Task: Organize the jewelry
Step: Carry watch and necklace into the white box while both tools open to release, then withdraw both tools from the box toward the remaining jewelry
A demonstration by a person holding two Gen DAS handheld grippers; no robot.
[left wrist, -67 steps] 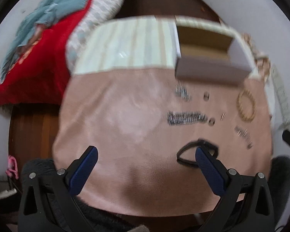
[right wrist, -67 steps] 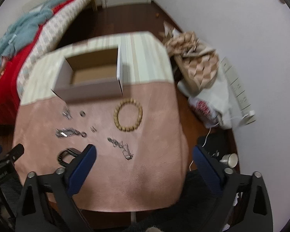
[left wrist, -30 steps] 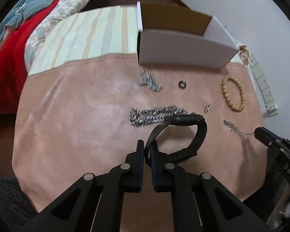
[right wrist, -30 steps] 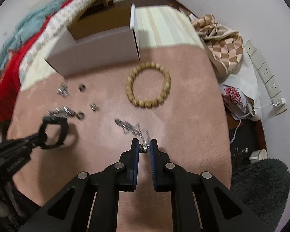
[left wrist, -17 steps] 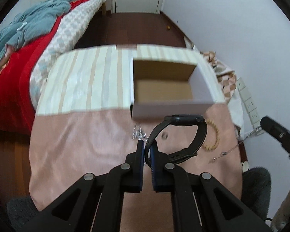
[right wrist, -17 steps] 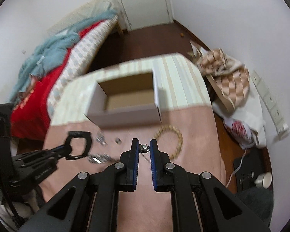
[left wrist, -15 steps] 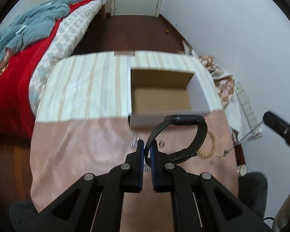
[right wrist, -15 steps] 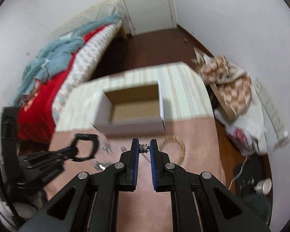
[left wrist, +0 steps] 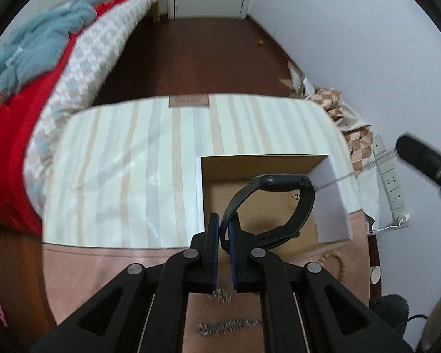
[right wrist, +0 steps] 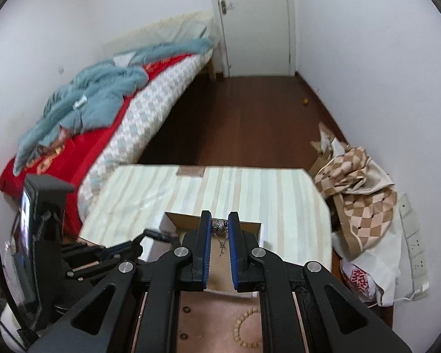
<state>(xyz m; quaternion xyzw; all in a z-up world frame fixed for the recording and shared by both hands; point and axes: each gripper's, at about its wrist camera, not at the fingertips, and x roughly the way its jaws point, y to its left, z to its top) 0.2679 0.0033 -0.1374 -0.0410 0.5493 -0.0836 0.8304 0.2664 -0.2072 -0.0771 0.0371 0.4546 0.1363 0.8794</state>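
Observation:
My left gripper (left wrist: pixel 224 226) is shut on the strap of a black watch (left wrist: pixel 294 203) and holds it over the open cardboard box (left wrist: pixel 335 200). My right gripper (right wrist: pixel 219 224) is shut on a thin silver chain (right wrist: pixel 219 223) that dangles over the same box (right wrist: pixel 258 232); the chain (left wrist: pixel 347 176) stretches from the right gripper's dark tip (left wrist: pixel 426 161) in the left wrist view. The left gripper's body (right wrist: pixel 82 253) shows at the left of the right wrist view.
A silver chain bracelet (left wrist: pixel 229 327), a small silver piece (left wrist: pixel 220 294) and a wooden bead bracelet (left wrist: pixel 336 263) lie on the pink cloth (left wrist: pixel 103 270). The bead bracelet (right wrist: pixel 244 331) also lies below the right gripper. A bed (right wrist: pixel 108 117), bags (right wrist: pixel 358 194) and a power strip (left wrist: pixel 392 182) flank the table.
Both grippers have moved forward and up from the pink cloth to above the box, the left carrying the watch, the right carrying the silver chain.

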